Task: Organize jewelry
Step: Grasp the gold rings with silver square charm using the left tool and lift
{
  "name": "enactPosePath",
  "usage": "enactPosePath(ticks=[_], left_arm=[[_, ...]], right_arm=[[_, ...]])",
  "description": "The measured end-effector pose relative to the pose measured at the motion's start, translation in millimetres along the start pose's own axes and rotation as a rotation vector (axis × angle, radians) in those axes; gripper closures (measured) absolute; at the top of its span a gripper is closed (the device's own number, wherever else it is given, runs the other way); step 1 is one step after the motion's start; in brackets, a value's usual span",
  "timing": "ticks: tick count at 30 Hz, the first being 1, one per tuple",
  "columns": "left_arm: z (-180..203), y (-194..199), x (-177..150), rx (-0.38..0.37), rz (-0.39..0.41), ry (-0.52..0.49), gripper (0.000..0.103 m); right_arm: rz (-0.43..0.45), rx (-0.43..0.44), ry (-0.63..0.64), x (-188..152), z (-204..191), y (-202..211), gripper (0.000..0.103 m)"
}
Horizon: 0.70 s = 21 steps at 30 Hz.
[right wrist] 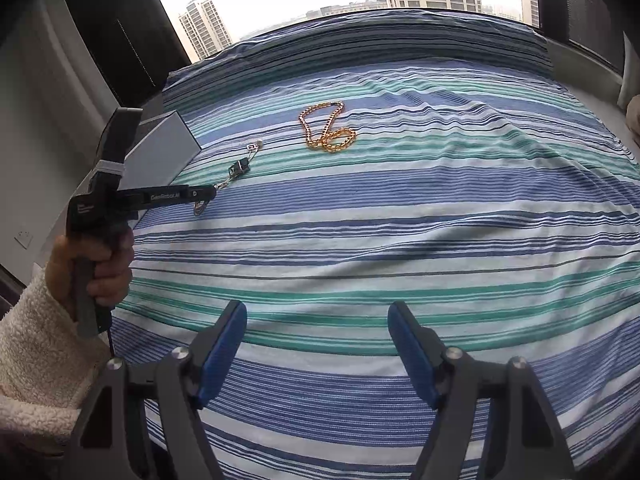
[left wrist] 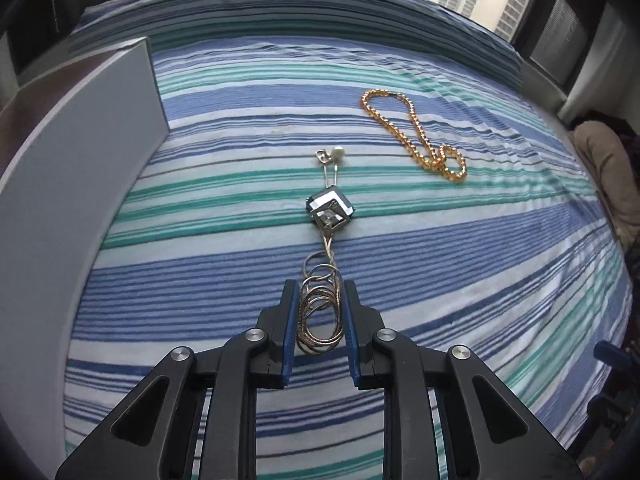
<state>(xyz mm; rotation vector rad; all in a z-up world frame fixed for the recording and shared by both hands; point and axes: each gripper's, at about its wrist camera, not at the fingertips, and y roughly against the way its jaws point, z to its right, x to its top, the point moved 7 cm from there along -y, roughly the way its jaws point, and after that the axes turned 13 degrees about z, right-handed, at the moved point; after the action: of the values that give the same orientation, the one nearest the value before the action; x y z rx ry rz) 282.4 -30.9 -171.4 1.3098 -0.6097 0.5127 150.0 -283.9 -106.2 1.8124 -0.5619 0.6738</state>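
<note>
A silver chain necklace (left wrist: pixel 320 308) with a square blue-grey pendant (left wrist: pixel 331 211) lies on the striped bedspread (left wrist: pixel 440 264). Its coiled chain sits between the fingers of my left gripper (left wrist: pixel 320 292), whose jaws stand a little apart around the coil. A pearl pin (left wrist: pixel 333 157) lies just beyond the pendant. A gold bead necklace (left wrist: pixel 420 136) lies farther right. In the right wrist view my right gripper (right wrist: pixel 318 316) is open and empty over the near bedspread; the left gripper (right wrist: pixel 208 194), the pendant (right wrist: pixel 239 168) and the gold necklace (right wrist: pixel 326 128) show at the far left.
An open grey box (left wrist: pixel 80 168) stands at the bed's left edge, also seen in the right wrist view (right wrist: pixel 160 152). A window with tower blocks lies beyond the bed. A beige cushion (left wrist: pixel 608 168) sits off the right edge.
</note>
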Motion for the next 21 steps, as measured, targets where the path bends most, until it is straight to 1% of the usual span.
enactPosePath(ticks=[3, 6, 9, 11, 13, 14, 15, 17, 21], left_arm=[[-11.5, 18.3, -26.1, -0.005, -0.031, 0.021, 0.083], [-18.3, 32.1, -48.5, -0.004, -0.057, 0.023, 0.083], [-18.9, 40.8, -60.1, 0.001, -0.046, -0.009, 0.083], [-17.0, 40.7, -60.3, 0.004, -0.04, -0.03, 0.082], [-13.9, 38.2, -55.6, -0.003, -0.038, -0.03, 0.072], [-12.1, 37.6, -52.2, -0.011, -0.033, -0.027, 0.057], [-10.1, 37.1, -47.1, -0.016, -0.021, -0.028, 0.046], [-3.8, 33.6, -35.2, -0.011, 0.007, -0.05, 0.043], [7.3, 12.1, -12.4, 0.005, 0.044, -0.095, 0.043]], right_arm=[[-0.014, 0.013, -0.006, 4.6, -0.4, -5.2, 0.028], [-0.028, 0.001, -0.015, 11.5, 3.8, -11.4, 0.028], [-0.029, -0.013, -0.027, 16.7, 5.3, -14.8, 0.028], [-0.027, -0.008, -0.035, 17.3, 3.5, -15.7, 0.028], [-0.032, -0.006, -0.039, 15.2, 1.5, -17.1, 0.028], [-0.036, -0.004, -0.04, 13.4, 0.5, -17.5, 0.028], [-0.04, -0.002, -0.041, 11.2, -0.7, -17.4, 0.028], [-0.049, 0.0, -0.038, 6.4, -2.6, -16.8, 0.028], [-0.06, -0.004, -0.038, 4.0, -0.6, -18.5, 0.028]])
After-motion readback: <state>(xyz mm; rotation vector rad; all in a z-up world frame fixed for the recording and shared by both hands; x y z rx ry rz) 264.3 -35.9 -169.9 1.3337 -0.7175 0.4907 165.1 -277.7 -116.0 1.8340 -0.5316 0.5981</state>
